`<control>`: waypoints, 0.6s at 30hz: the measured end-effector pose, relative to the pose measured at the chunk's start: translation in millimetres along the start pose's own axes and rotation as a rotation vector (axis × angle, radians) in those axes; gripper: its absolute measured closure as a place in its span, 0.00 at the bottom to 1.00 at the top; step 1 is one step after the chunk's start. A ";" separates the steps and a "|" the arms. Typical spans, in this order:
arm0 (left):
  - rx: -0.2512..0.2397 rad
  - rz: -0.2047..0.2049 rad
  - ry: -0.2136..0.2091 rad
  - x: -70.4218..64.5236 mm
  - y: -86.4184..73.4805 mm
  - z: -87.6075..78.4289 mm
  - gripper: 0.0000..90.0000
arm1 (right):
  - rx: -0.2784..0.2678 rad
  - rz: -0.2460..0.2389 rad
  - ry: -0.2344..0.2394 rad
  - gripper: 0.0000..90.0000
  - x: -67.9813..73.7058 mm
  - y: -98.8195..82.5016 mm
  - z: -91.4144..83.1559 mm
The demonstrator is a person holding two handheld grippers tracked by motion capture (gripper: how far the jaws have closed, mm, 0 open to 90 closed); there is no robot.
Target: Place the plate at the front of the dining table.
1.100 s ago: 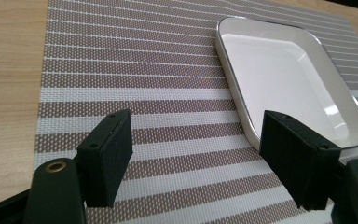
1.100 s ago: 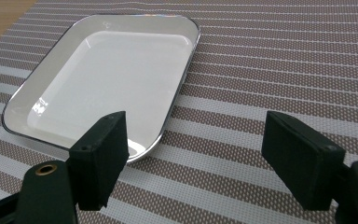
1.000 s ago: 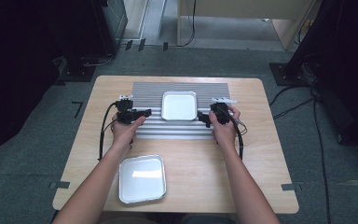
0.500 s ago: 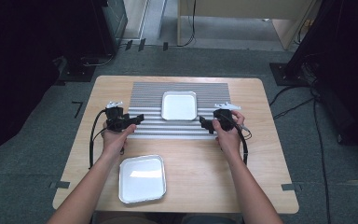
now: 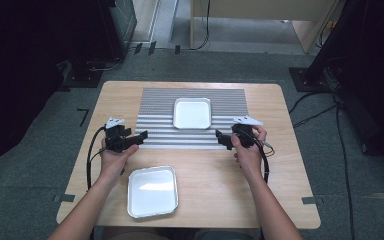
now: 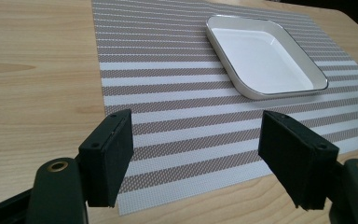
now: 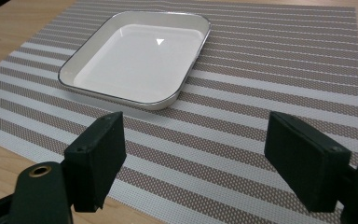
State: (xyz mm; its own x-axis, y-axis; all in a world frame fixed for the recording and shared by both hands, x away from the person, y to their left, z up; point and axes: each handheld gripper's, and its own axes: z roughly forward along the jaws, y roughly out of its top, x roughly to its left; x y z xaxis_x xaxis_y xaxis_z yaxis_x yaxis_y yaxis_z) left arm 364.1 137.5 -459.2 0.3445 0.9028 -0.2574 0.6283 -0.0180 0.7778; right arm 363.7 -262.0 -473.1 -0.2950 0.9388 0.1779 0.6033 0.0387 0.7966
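**Both grippers spread and empty at the mat's near corners**

A light wooden worktop (image 5: 280, 180) carries a grey-and-white striped woven placemat (image 5: 155, 102) set toward its far edge. A white square dish with a thin dark rim (image 5: 192, 113) rests on the mat, centred between its side edges and nearer its far edge.

The left gripper (image 5: 141, 136) hovers by the mat's near left corner, held in the person's left hand (image 5: 112, 159). Its jaws stand wide apart with nothing between them; in the left gripper view the dish (image 6: 265, 56) lies well ahead, up and to the right.

The right gripper (image 5: 220, 135) sits near the mat's near right corner, gripped by the right hand (image 5: 250, 152), jaws likewise spread and empty. In its view the dish (image 7: 140, 58) lies ahead and to the left.

A second, larger white square tray with a silvery rim (image 5: 152, 191) lies on bare wood near the worktop's near edge, beside the left forearm.
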 end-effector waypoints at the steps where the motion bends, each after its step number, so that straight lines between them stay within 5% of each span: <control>1: -0.001 -0.003 -0.001 0.8 -1.2 -1.4 0.29 | -0.008 0.010 -0.001 0.23 -2.1 -1.2 -3.3; 18: -0.004 -0.053 0.000 25.3 -34.5 -27.5 0.30 | -0.031 0.033 -0.006 0.24 -20.0 -23.4 -38.8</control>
State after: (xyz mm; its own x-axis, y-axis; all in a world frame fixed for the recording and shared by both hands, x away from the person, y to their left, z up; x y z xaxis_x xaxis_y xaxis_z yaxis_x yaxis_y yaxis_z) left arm 331.9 172.8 -476.7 0.3107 0.9026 -0.2980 0.6426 0.0315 0.7655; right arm 326.7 -294.9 -472.9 -0.2708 0.9413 0.2013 0.5896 -0.0031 0.8077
